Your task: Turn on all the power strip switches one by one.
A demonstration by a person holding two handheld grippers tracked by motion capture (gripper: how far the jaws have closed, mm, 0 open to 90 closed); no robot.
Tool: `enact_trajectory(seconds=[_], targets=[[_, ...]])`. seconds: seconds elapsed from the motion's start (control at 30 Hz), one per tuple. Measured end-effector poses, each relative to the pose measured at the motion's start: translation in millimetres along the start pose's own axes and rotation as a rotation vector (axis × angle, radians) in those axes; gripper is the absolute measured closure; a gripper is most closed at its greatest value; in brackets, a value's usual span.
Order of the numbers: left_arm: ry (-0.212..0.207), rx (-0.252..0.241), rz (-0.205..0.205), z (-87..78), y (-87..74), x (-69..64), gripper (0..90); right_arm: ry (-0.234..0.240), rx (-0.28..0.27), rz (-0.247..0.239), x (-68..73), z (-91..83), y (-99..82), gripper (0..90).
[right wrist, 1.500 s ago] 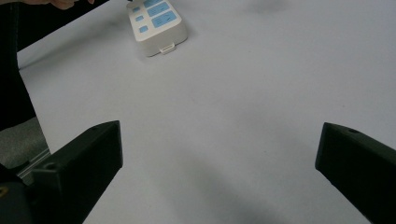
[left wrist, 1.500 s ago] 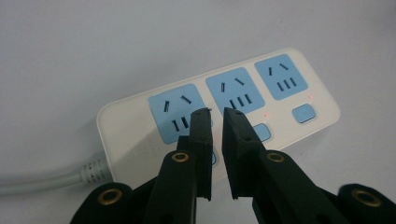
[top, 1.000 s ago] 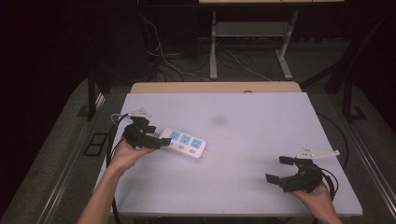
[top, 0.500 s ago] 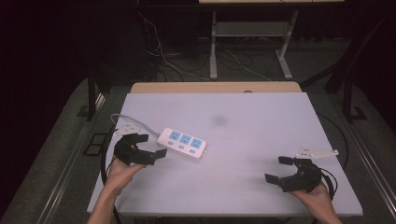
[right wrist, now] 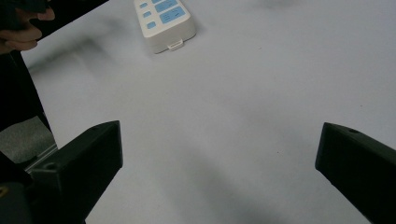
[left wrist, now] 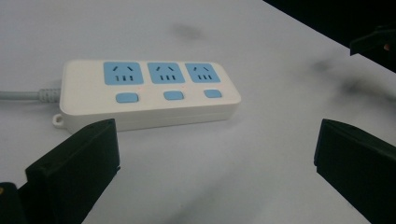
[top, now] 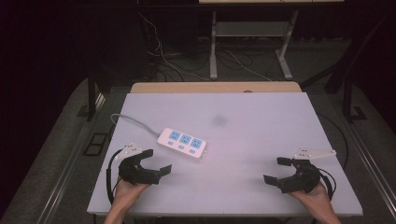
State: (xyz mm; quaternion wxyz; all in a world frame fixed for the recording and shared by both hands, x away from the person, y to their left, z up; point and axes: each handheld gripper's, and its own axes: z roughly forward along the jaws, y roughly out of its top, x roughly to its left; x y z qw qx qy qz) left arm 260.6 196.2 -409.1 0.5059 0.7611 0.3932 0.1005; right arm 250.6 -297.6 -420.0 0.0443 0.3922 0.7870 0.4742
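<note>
Near table's left edge, power strip.

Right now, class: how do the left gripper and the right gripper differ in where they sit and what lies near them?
The left gripper sits close beside the power strip; the right gripper sits far from it, over bare table. In the left gripper view all three blue sockets show; in the right gripper view one end of the strip shows. Both grippers have jaws wide open and hold nothing.
</note>
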Motion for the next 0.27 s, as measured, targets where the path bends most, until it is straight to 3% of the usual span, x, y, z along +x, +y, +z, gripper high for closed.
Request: enact_trajectory(seconds=[0.27], targets=[[-0.011, 0.012, 0.016, 3.5, -5.3, -4.1, 0.0, 0.004, 0.004, 0.002, 0.8, 0.6, -0.4, 0.6]])
